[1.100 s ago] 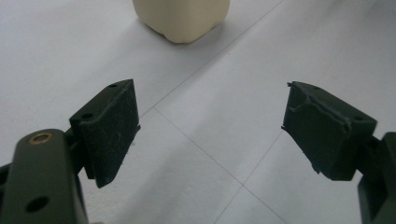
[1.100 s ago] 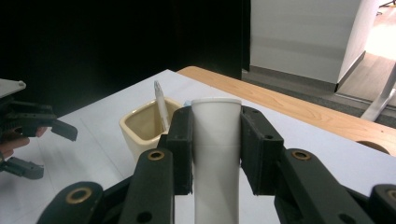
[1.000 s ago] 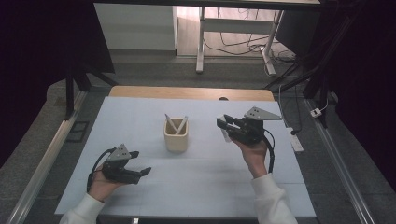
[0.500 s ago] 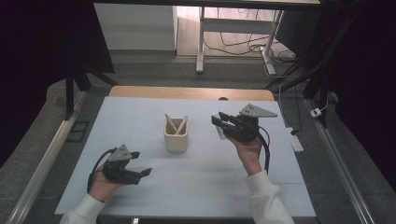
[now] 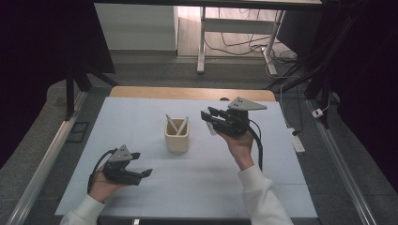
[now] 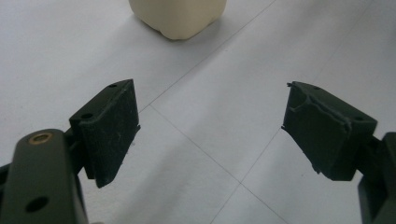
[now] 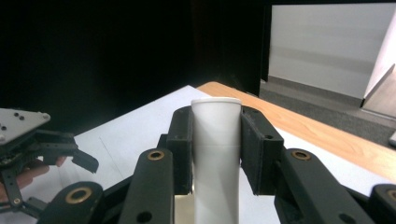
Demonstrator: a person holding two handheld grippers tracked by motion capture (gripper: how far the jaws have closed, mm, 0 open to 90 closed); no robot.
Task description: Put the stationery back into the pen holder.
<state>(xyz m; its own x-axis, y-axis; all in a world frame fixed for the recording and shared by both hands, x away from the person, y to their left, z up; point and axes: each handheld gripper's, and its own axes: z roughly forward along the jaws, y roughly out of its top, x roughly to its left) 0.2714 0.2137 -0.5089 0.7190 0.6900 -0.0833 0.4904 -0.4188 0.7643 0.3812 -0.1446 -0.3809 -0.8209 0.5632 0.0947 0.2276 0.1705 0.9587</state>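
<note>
- The right gripper's (image 7: 215, 140) fingers (image 7: 254, 140) were clamped on a white cylinder (image 7: 216, 154), a smooth, matte tube with a flat end, held lengthwise between the pads.
- In the high view the right gripper (image 5: 210, 117) hovered above the table (image 5: 141, 117), just right of a cream holder (image 5: 177, 136), with the cylinder (image 5: 212, 127) jutting beneath it.
- The holder was a squat, square-sided cup with rounded corners; two pale sticks (image 5: 177, 125) leaned inside it.
- The left gripper (image 5: 143, 169) rested near the table's front left, its jaws spread wide and empty, well apart from the holder.
- To do the step well, it seemed best to bring the cylinder over the holder's mouth, tip it upright, and release only once its end sat inside, clear of the sticks.
- The table was covered in flat, pale sheeting with fine seam lines.
</note>
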